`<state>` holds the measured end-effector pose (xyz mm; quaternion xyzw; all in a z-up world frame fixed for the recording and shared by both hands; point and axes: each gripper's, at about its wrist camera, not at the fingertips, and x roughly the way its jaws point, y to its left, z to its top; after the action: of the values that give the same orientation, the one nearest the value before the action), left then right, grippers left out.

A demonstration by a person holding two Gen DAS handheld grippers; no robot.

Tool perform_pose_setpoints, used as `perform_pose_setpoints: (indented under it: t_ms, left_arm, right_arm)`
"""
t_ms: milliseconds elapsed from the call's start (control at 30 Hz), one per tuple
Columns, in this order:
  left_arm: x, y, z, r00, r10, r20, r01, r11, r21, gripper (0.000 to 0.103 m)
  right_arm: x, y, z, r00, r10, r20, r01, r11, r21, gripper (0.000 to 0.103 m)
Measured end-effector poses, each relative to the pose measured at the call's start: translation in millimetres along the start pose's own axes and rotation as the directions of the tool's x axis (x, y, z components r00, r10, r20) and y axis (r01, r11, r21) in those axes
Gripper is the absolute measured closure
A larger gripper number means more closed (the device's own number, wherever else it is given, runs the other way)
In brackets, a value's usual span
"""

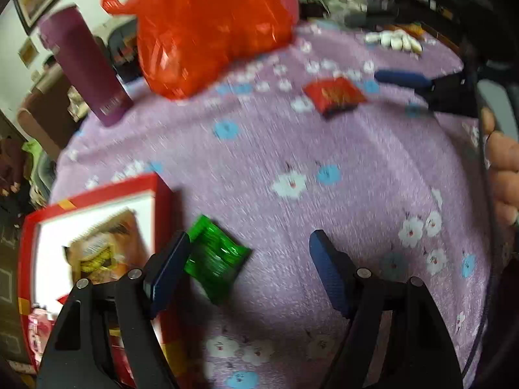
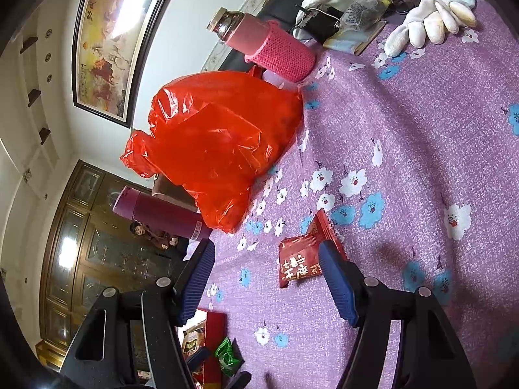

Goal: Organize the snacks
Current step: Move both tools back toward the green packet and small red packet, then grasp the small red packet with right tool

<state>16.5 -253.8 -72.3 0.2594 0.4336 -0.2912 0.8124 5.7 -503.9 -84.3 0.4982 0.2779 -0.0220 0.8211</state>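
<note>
Just inside wide-open, empty left jaws, green packet (image 1: 215, 259); red packet (image 2: 305, 259) between the right's.

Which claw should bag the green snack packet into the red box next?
Left. The left claw is open with the green packet at its left finger, right beside the red box. The right claw is open around the red packet, farther off.

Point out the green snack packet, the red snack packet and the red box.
green snack packet (image 1: 215, 257), left wrist view, wrapper's middle
red snack packet (image 2: 300, 261), right wrist view, printed face
red box (image 1: 162, 201), left wrist view, right wall
</note>
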Motion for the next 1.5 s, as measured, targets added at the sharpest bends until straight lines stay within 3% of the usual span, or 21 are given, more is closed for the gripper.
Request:
perform_pose_setpoints:
  t_ms: [67,167,367,500,733,867,1100,1200,1233,1267,1300,1333,1367,1433,1500]
  left_arm:
    - [2.2,-4.8,-1.6,1.0,0.023,0.012,-0.023,1.0,0.013,0.027]
    - [2.5,-9.3,0.5,1.0,-0.009,0.002,0.009,1.0,0.003,0.027]
    - [-3.6,-49.6,0.2,0.988,-0.153,-0.006,0.153,0.988,0.027,0.027]
    - [-24.6,-66.7,-7.1,0.975,-0.215,0.05,0.213,0.975,0.058,0.027]
    - [-64.1,5.1,-36.2,0.982,-0.125,0.144,0.139,0.986,-0.094,0.027]
    - [-76.8,28.6,-53.4,0.986,-0.059,0.155,0.077,0.991,-0.111,0.027]
    - [-66.7,25.8,-60.2,0.989,-0.088,0.123,0.101,0.989,-0.106,0.027]
    - [-61.4,16.6,-58.2,0.991,-0.088,0.102,0.096,0.992,-0.08,0.027]
    - [-61.1,15.3,-58.1,0.991,-0.084,0.102,0.092,0.993,-0.077,0.027]
    - [-60.8,15.6,-58.0,0.992,-0.081,0.101,0.089,0.993,-0.077,0.027]
    - [-59.5,16.1,-57.6,0.992,-0.079,0.097,0.087,0.993,-0.082,0.027]
    - [-59.0,17.2,-57.8,0.992,-0.08,0.094,0.088,0.992,-0.087,0.027]
    - [-58.8,17.4,-57.7,0.992,-0.08,0.093,0.089,0.992,-0.088,0.027]
    - [-57.7,16.4,-56.8,0.993,-0.075,0.093,0.083,0.993,-0.082,0.027]
    - [-55.6,14.5,-56.1,0.993,-0.079,0.086,0.086,0.993,-0.08,0.027]
  right_arm:
    - [0.0,0.1,0.0,1.0,0.001,0.004,-0.001,1.0,-0.001,0.035]
    - [0.4,0.2,0.1,1.0,0.0,0.004,0.0,1.0,-0.002,0.035]
    - [-1.1,0.3,0.2,1.0,-0.003,0.006,0.003,1.0,-0.001,0.035]
    - [-3.0,0.6,1.3,1.0,-0.004,0.012,0.004,1.0,-0.008,0.035]
    - [5.8,6.5,1.8,0.999,-0.038,0.017,0.039,0.997,-0.072,0.034]
    - [11.6,3.2,6.9,0.998,-0.002,0.055,0.008,0.995,-0.098,0.034]
    - [33.6,-3.4,8.2,0.997,-0.011,0.074,0.021,0.991,-0.135,0.029]
    - [46.7,-4.4,6.1,0.999,-0.034,0.015,0.036,0.99,-0.137,0.025]
    - [49.2,-1.2,4.5,1.0,-0.021,-0.009,0.019,0.989,-0.147,0.023]
    - [54.9,0.4,3.1,0.996,0.042,-0.084,-0.053,0.991,-0.126,0.023]
    - [64.0,3.0,0.4,0.972,0.129,-0.199,-0.149,0.985,-0.09,0.024]
    - [69.3,8.0,-3.0,0.949,0.162,-0.271,-0.191,0.978,-0.081,0.024]
    - [69.4,12.7,-4.2,0.95,0.146,-0.275,-0.179,0.978,-0.103,0.024]
    - [60.1,25.3,-4.4,0.98,0.045,-0.195,-0.084,0.977,-0.194,0.023]
    - [53.3,33.9,-5.4,0.989,0.001,-0.145,-0.037,0.969,-0.244,0.023]
